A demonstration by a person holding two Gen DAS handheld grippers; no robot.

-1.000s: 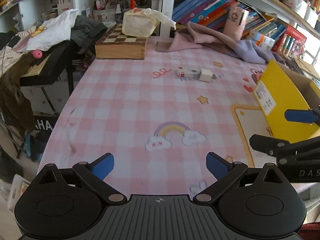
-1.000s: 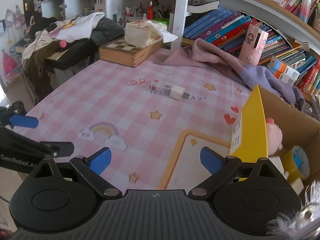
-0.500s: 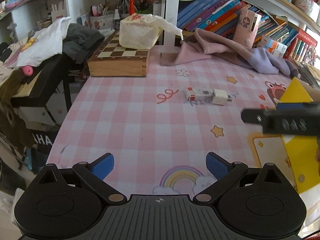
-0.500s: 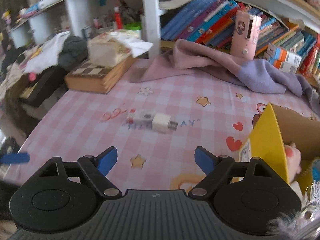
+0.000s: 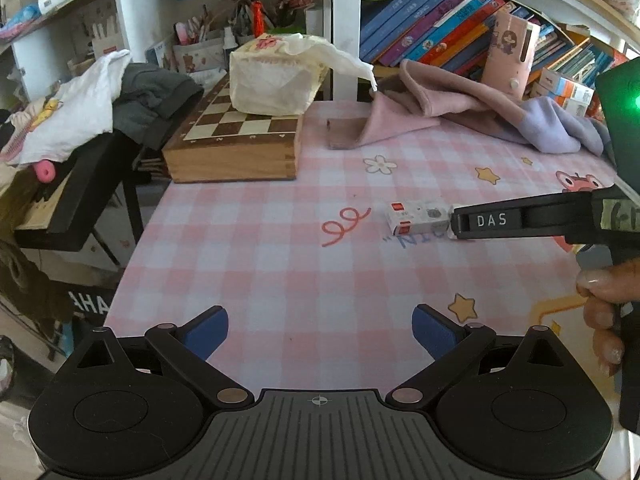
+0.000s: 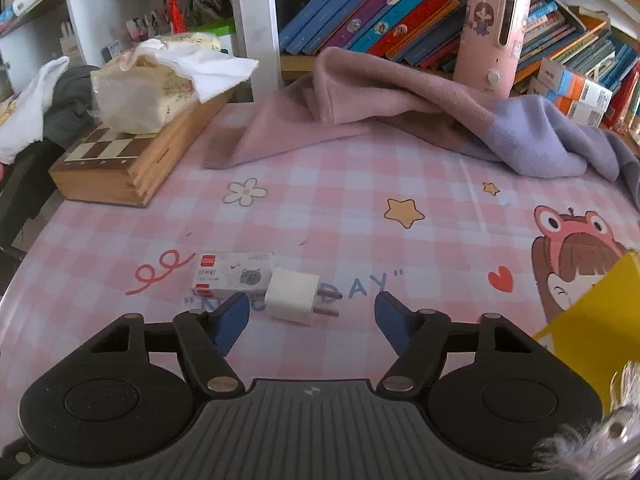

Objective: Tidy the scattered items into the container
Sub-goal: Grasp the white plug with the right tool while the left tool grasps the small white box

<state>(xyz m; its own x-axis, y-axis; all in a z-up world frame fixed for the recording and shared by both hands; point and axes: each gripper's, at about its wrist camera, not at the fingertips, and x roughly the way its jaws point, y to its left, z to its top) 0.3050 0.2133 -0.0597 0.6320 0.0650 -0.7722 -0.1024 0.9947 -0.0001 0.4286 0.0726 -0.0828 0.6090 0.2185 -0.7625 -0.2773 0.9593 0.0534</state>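
Note:
A white charger plug [image 6: 294,295] lies on the pink checked tablecloth, touching a small white box with a red label and a cat picture [image 6: 232,274]. My right gripper [image 6: 312,320] hovers just short of the plug. Its jaws are closing, with the plug a little ahead of the gap and neither pad touching it. The yellow cardboard container [image 6: 592,320] shows only a corner at the right. In the left wrist view the right gripper's finger [image 5: 520,220] hides the plug, and the small box [image 5: 416,220] shows beside it. My left gripper [image 5: 320,330] stands open over bare cloth.
A wooden chessboard case [image 6: 116,168] with a tissue pack [image 6: 152,88] on it sits at the back left. A pink and lilac blanket [image 6: 400,112] lies along the back, before a bookshelf. A pink device [image 6: 492,36] stands upright. Clothes [image 5: 80,112] pile past the table's left edge.
Both grippers have moved forward over the table. The right one has come up to the plug and its jaws have narrowed. The yellow container has slid off to the right of both views.

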